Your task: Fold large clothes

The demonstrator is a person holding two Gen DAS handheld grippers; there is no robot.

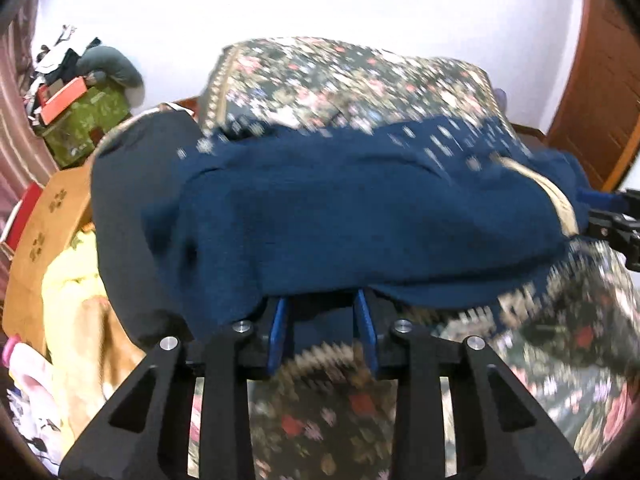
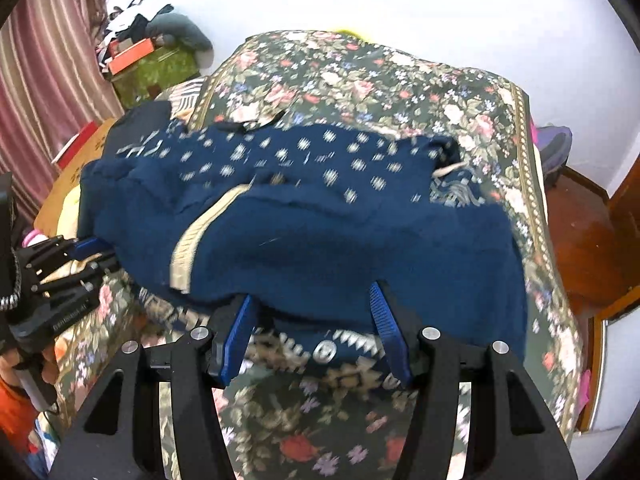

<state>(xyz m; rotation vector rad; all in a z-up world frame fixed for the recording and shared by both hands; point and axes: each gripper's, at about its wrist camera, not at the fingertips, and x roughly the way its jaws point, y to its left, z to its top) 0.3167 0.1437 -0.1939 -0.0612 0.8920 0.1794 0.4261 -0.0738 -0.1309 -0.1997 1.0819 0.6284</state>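
Navy cloth, a large garment (image 1: 360, 208), lies draped across the flowered bedspread (image 1: 340, 412).

Left wrist view: left gripper (image 1: 325, 300) at the near hem, fingertips hidden under the fold; grip cannot be told.

Right wrist view: right gripper (image 2: 316, 296) with jaws apart, hem draped over them, grip unclear. Advice: carry both corners level, keeping the hem taut.

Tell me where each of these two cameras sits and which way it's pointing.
Left wrist: on the left gripper, looking down along its blue fingers at the blue garment on the floral bedspread; the right gripper shows at the right edge.
Right wrist: on the right gripper, facing the same garment; the left gripper shows at left.
Shared: garment, bedspread, white wall.
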